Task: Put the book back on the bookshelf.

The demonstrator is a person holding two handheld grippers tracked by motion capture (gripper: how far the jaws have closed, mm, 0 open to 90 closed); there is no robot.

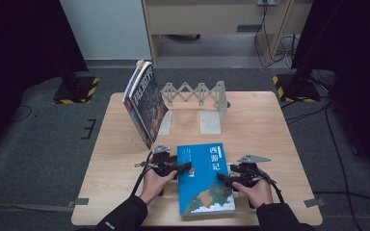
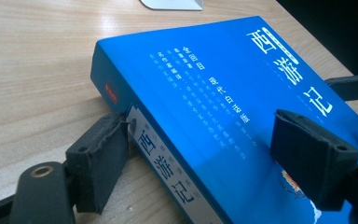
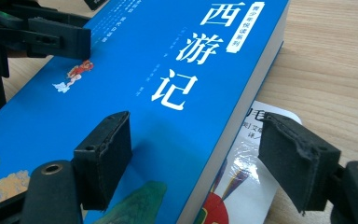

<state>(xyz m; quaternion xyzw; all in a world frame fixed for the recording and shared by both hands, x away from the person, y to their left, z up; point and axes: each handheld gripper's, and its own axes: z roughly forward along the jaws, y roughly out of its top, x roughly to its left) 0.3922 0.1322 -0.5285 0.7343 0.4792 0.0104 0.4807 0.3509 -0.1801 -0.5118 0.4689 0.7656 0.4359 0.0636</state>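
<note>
Wooden table (image 1: 125,192): two books, one blue book (image 1: 204,175) straddled by both grippers' parted fingers (image 2: 100,158), ungripped.

Dim room, soft glare on table (image 2: 37,42)

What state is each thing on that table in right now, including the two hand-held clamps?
Blue book: closed, lying flat, cover up.
Second book: standing, tilted against the rack.
Rack: upright, slots empty.
Left gripper: open, one jaw at the spine, one over the cover.
Right gripper: open, straddling the blue book's page edge.
Table: bare light wood around them.
</note>
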